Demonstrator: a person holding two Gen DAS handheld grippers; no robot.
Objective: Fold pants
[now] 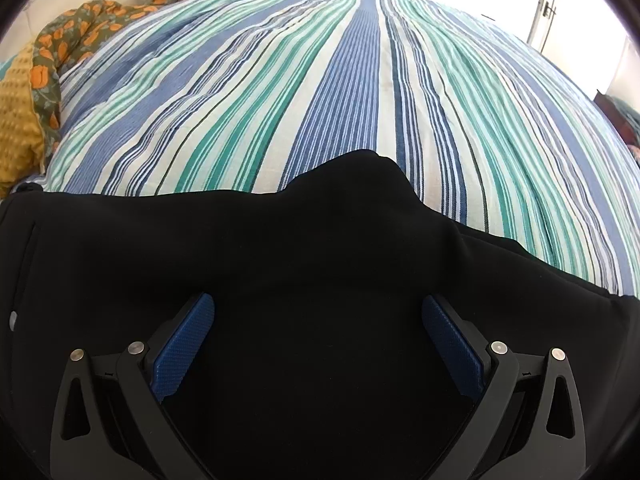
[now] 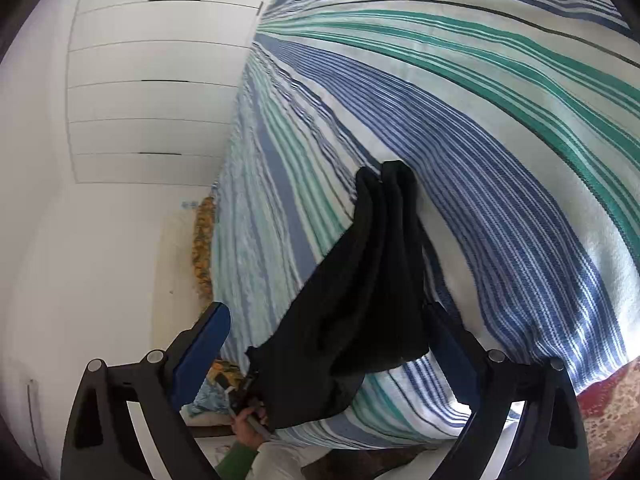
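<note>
The black pants (image 1: 280, 280) lie on the bed, over its striped bedspread (image 1: 320, 100), and fill the lower half of the left wrist view; their far edge bulges up at 12 o'clock. The left gripper (image 1: 318, 316) hangs over this cloth with its blue pads (image 1: 184, 348) spread wide and nothing between them.

In the right wrist view, a length of the pants (image 2: 360, 280) runs from 12 o'clock on the bedspread (image 2: 480, 120) down toward 7 o'clock, where a hand (image 2: 246, 434) in a green sleeve (image 2: 236, 464) shows at its lower end; whether that hand grips the cloth cannot be told. The right gripper (image 2: 326, 320) also stands wide open, and the cloth passes in front of its gap without being pinched.

As a judgement, the folding is at an early or middle stage: the cloth looks gathered lengthwise, perhaps leg on leg, but no compact, finished fold is visible. Cross folds and smoothing seem left to do.
</note>
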